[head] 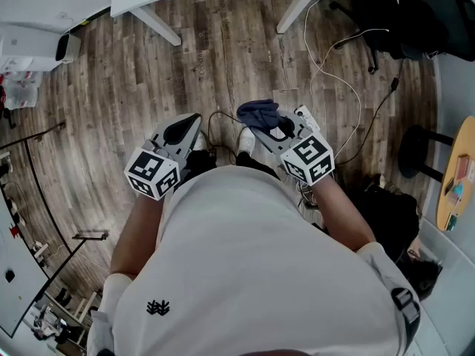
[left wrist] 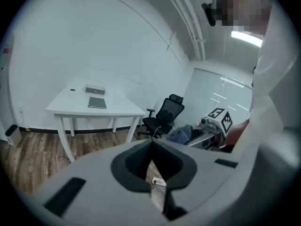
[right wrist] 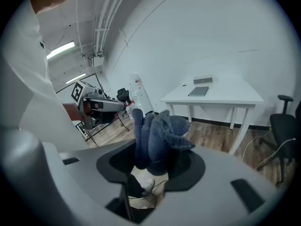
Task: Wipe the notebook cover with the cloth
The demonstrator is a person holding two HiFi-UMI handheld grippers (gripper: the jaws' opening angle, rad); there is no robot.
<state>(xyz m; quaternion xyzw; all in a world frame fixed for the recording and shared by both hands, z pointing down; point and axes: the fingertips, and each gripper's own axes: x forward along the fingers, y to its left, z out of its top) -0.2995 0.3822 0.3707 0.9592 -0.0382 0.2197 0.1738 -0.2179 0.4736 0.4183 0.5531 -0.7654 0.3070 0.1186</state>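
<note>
Two grippers, both held in close at the person's waist, and nothing has touched the notebook yet. The right gripper (right wrist: 150,160) is clamped on the lower end of a dark blue cloth (right wrist: 157,131), and the rest of it sticks up past the jaw tips in a loose wad. The left gripper (left wrist: 151,160) has its jaws closed together with nothing between them.

The notebook (left wrist: 97,102) is well ahead of both tools. It lies flat on a white table (left wrist: 66,109) across the room, with a second flat grey thing (left wrist: 95,90) just behind it.

Stuff that could go wrong, imo:
- Only a small part of the cloth is pinched. Drag it across the cover with any pressure and it could pull out of the jaws, or just flop around instead of wiping.
- The notebook looks to be lying loose. If the left gripper doesn't pin it down, a wipe could shove it along the table or off the edge.
- A white cable (head: 334,73) snakes over the floor ahead of the right gripper, so it could be a trip hazard on the way over.
- With two flat things out there, it'd be easy to wipe the wrong one.

Containers: none near either tool that I can make out, so nothing to report there.
</note>
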